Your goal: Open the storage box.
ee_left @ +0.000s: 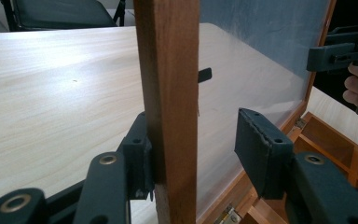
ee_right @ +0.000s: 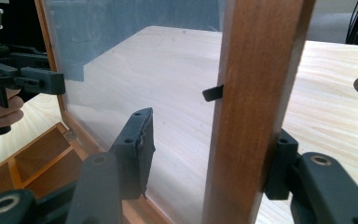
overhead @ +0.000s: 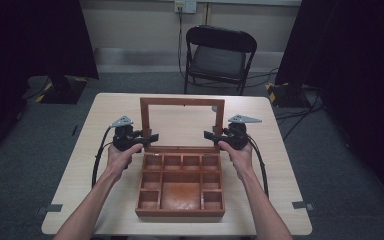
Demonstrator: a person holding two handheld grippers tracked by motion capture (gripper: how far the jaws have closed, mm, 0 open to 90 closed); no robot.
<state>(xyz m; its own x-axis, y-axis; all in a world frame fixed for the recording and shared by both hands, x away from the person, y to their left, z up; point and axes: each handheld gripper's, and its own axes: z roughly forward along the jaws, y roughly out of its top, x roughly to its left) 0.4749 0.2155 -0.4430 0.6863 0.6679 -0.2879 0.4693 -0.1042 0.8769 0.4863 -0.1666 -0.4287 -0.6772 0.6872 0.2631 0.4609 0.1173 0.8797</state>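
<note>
- Wooden box [overhead: 180, 187] sits on the table [overhead: 80, 165] directly in front of you, its tray of small compartments facing up and its lid [overhead: 182, 102] standing upright along the box's far edge.
- The lid is a wood frame around a clear pane [ee_left: 256, 70]; through that pane you see the tabletop beyond the box.
- Your left gripper [overhead: 150, 138] is at the box's far-left corner, reaching inward to the lid's left upright [ee_left: 170, 107].
- In the left gripper view the jaws straddle that upright: the outer jaw lies flat against the wood, while the inner jaw stands clear of it on the pane side with a visible gap. So the jaws are apart around the frame, not clamped on it.
- Your right gripper [overhead: 211, 135] is at the box's far-right corner, mirrored on the lid's right upright [ee_right: 256, 107].
- In the right gripper view the outer jaw rests against the wood and the inner jaw hangs off it on the pane side, so these jaws are also apart, with the frame between them.
- A small dark clip [ee_right: 213, 93] juts from the right upright onto the pane, above your jaws.
- A hinge [ee_right: 69, 135] shows at the lid's foot, where it meets the box.
- Beyond the box, past the table's far edge, stands a black folding chair [overhead: 220, 57].
</note>
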